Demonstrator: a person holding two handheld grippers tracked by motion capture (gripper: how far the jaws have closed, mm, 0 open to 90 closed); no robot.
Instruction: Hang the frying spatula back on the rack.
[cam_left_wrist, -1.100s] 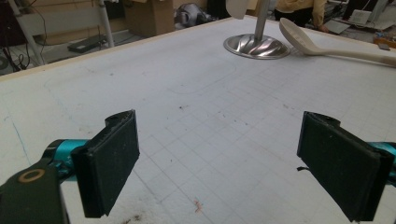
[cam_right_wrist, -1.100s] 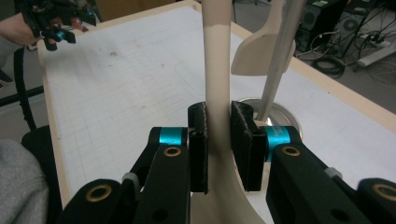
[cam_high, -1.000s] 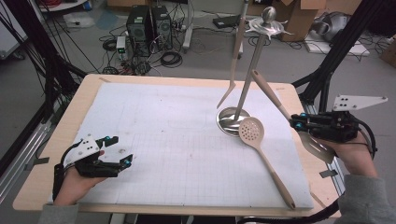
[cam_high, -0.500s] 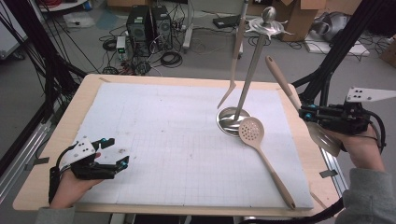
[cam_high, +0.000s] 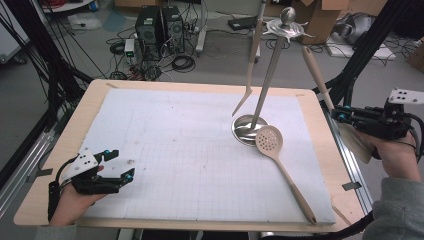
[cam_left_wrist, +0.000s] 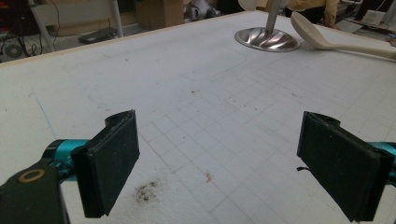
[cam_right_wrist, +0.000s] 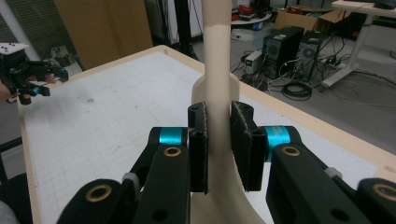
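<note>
My right gripper (cam_right_wrist: 218, 148) fingers clamp a spoon (cam_right_wrist: 217, 70) off the counter's (cam_high: 320, 150) right edge | left gripper (cam_high: 116, 165) fingers open over bare mat (cam_high: 175, 150) near front-left corner

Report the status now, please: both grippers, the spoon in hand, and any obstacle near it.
Right gripper shut on beige spoon, handle tilted up beside the table. Left gripper open, empty, low over the mat. Utensil stand near the handle tip; slotted spoon flat.

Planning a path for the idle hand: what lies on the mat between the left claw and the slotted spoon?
Nothing: in the high view the white mat is bare between the left claw and the slotted spoon.
</note>
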